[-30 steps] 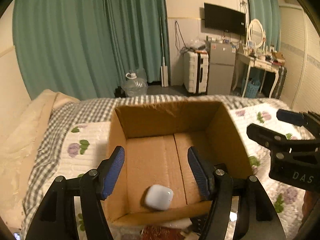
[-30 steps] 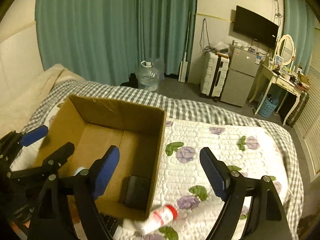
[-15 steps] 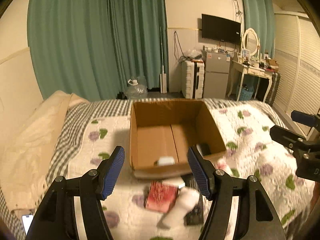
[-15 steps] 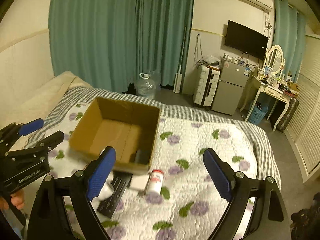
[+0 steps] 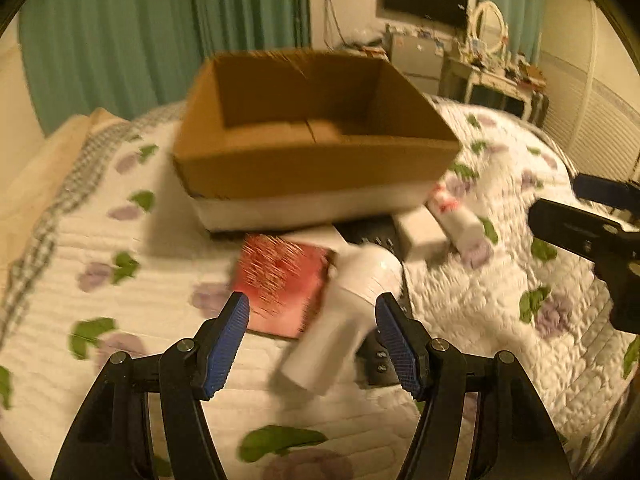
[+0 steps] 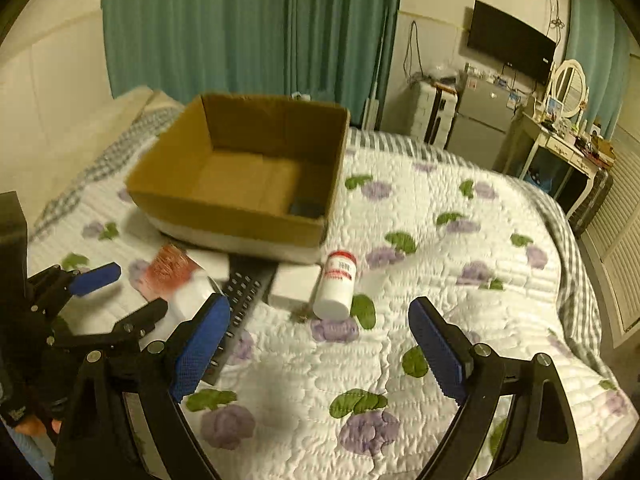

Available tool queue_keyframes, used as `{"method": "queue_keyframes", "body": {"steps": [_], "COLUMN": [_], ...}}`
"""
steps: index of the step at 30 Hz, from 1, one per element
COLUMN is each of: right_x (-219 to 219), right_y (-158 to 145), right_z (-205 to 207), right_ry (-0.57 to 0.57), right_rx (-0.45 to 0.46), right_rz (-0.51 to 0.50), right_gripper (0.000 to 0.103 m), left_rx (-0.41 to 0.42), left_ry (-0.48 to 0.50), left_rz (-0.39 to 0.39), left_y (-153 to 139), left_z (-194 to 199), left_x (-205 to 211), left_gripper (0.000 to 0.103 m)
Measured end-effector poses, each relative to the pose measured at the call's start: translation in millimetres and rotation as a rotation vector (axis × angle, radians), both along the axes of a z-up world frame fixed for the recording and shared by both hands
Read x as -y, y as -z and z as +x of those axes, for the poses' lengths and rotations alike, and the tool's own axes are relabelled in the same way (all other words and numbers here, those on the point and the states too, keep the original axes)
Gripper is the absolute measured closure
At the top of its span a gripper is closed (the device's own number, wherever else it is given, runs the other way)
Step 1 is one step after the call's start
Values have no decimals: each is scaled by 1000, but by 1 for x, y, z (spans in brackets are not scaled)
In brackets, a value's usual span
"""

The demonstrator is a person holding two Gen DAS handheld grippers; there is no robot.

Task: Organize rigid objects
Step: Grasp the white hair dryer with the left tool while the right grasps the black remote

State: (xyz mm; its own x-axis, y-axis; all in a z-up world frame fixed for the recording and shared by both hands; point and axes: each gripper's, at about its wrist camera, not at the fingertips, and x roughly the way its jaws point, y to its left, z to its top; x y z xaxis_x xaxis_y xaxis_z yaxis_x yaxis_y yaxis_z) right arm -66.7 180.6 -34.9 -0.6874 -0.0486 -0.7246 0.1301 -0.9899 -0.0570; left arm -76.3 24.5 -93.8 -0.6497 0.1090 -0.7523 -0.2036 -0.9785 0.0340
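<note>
One cardboard box [image 6: 240, 184] sits on the bed [image 6: 460, 280], open top; it's my landmark. Inside it, at its near right corner, one dark object [image 6: 306, 206], too dim to name. Just in front of the box, five loose things in a cluster: one red packet [image 5: 280, 280], one white hair-dryer-shaped item [image 5: 348, 312] lying across one black remote [image 6: 240, 300], one small white box [image 6: 294, 286], and one white bottle with a red cap [image 6: 338, 284] on its side, cap toward the box. My left tongs [image 5: 312, 340] are wide open, holding nothing, hovering over the hair-dryer-shaped item in front of the box. My right tongs [image 6: 316, 346] are spread wide too, gripping nothing, in front of the box with the bottle between their tips in view. Left view is motion-blurred.
</note>
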Motion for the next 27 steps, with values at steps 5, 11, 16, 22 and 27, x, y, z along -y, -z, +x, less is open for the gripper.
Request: {"method": "queue_keyframes", "body": {"steps": [5,11,16,22,27], "right_x": [-8,-11,-5,18,46], "right_y": [24,38,42,40,57], "right_z": [-11,-20,-19,-16,-27], "right_ry": [17,29,14,-23,-53], "right_rx": [47,80,84,91,157], "right_rz": [-21,-30,-30,-26,-38], "right_gripper": [12,12,12,12,12], "left_rx": [28,39,33,-49,-70], "left_ry": [45,76,71,-15,-90], "left_rz": [-4,-16,26,16,-32], "left_y": [17,26,13,-26,-32], "left_z": [-6,-14,-6,10,9], "left_x": [-14,-26,-17,10,32], "left_gripper": [35,55,57,57,57]}}
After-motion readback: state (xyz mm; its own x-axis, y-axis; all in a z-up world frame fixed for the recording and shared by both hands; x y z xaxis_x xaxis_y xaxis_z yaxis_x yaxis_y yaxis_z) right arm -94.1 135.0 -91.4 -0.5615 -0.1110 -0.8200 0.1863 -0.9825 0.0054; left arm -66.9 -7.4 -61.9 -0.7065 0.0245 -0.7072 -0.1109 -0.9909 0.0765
